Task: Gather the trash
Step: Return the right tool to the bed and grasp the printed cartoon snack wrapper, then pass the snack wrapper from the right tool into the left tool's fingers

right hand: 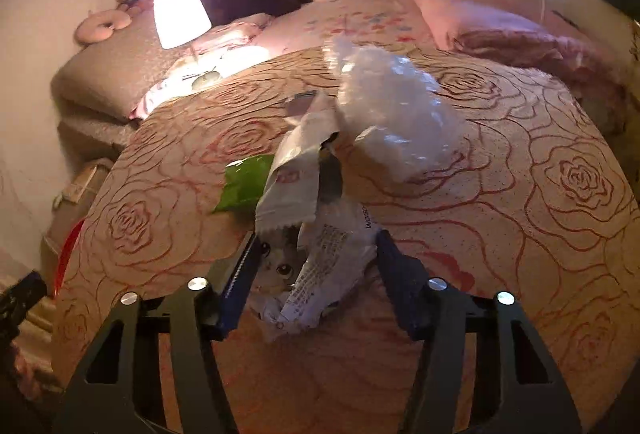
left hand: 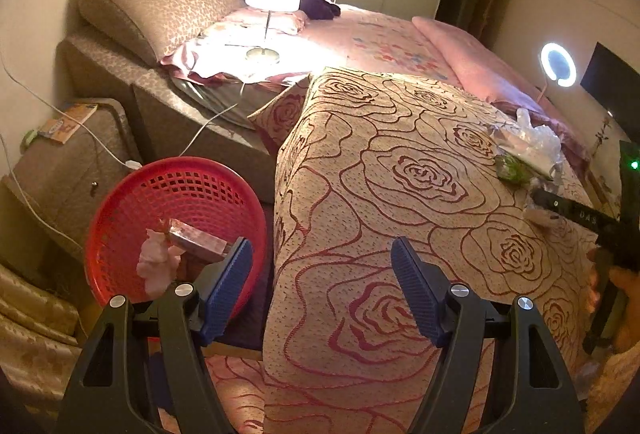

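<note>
Right wrist view: a crumpled white printed wrapper [right hand: 316, 262] lies on the rose-patterned bedspread [right hand: 520, 193] between the spread fingers of the right gripper [right hand: 316, 266], not clamped. Just beyond it sit a green packet [right hand: 244, 185] and a clear plastic bag [right hand: 396, 113]. Beside the bed, a red basket [left hand: 120, 205] holds a pink tissue [left hand: 156, 266] and a small box [left hand: 196, 240]. Above it the left gripper [left hand: 322, 298] gapes wide, empty.
</note>
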The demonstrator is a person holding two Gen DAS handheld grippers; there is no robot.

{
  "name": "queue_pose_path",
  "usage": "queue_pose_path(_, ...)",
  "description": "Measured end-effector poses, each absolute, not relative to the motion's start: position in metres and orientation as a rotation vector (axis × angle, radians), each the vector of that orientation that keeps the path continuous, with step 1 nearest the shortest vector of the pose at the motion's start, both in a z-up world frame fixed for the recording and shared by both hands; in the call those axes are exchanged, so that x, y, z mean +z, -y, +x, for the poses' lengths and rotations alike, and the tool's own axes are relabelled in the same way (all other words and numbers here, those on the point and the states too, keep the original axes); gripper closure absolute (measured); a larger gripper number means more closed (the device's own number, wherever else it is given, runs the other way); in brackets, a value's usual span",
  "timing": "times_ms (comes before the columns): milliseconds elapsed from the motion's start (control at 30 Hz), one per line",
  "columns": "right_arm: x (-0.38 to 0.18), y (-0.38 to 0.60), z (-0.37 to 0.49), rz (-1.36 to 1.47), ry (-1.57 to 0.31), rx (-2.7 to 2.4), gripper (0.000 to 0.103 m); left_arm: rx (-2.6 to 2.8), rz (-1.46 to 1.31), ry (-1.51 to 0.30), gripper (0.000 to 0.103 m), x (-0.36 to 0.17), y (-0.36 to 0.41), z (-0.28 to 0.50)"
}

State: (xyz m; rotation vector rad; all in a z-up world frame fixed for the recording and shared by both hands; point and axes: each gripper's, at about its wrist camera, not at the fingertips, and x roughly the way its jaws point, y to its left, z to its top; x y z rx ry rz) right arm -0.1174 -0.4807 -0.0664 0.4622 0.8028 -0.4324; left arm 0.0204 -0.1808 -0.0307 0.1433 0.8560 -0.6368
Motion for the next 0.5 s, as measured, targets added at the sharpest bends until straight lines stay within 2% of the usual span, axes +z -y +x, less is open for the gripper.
queue_pose_path(367, -0.06, 0.395, -0.095, 0.423, -0.837, -0.218, 0.053, -0.666, 0.159, -0.846, 0.034, -0.029, 0.185, 0.01)
queue_pose_path(433, -0.059, 0.379, -0.09, 0.417, -0.848, -0.169, 0.052, -0.671, 0.16, -0.844, 0.034, -0.029, 0.184, 0.009)
queue_pose_path(500, -0.057, 0.368, -0.087, 0.413, -0.86, -0.125, 0.046, -0.677, 0.161, -0.842, 0.034, -0.029, 0.184, 0.008)
